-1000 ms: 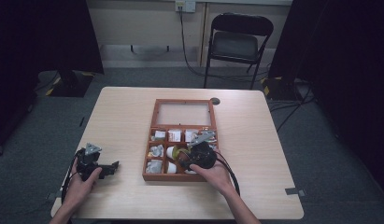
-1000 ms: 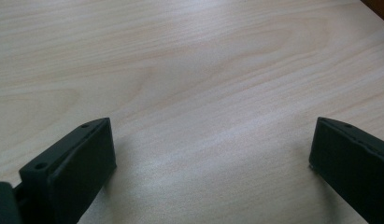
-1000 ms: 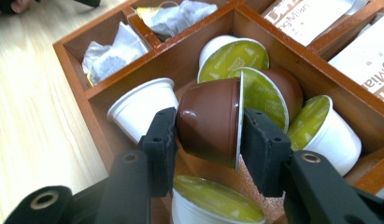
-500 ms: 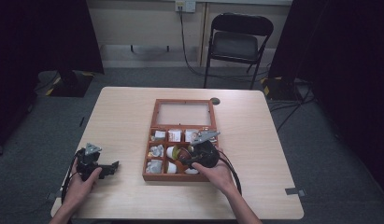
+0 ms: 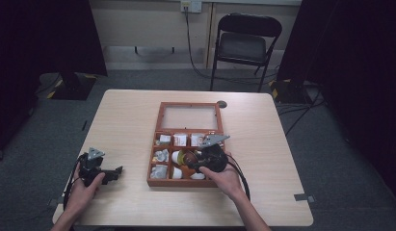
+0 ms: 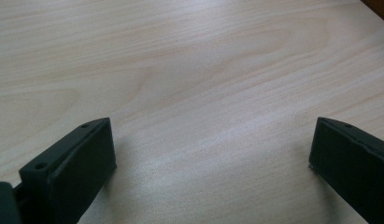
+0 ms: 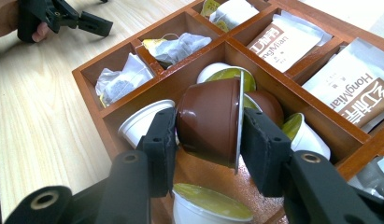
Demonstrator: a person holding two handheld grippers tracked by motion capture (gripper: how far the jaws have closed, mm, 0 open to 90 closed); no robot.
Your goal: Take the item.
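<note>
Your right gripper [image 5: 193,161] reaches into the wooden box [image 5: 188,144] at the worktop [image 5: 263,144] centre, while your left gripper [image 5: 113,172] rests well apart near the left edge.

Two black hand-held grippers, left hand-held gripper [image 5: 119,170] and right hand-held gripper [image 7: 208,140], each with blocky matt jaws bearing small round screw holes, a grey three-cornered plate on top, a black trailing cable, bare forearms behind.
</note>
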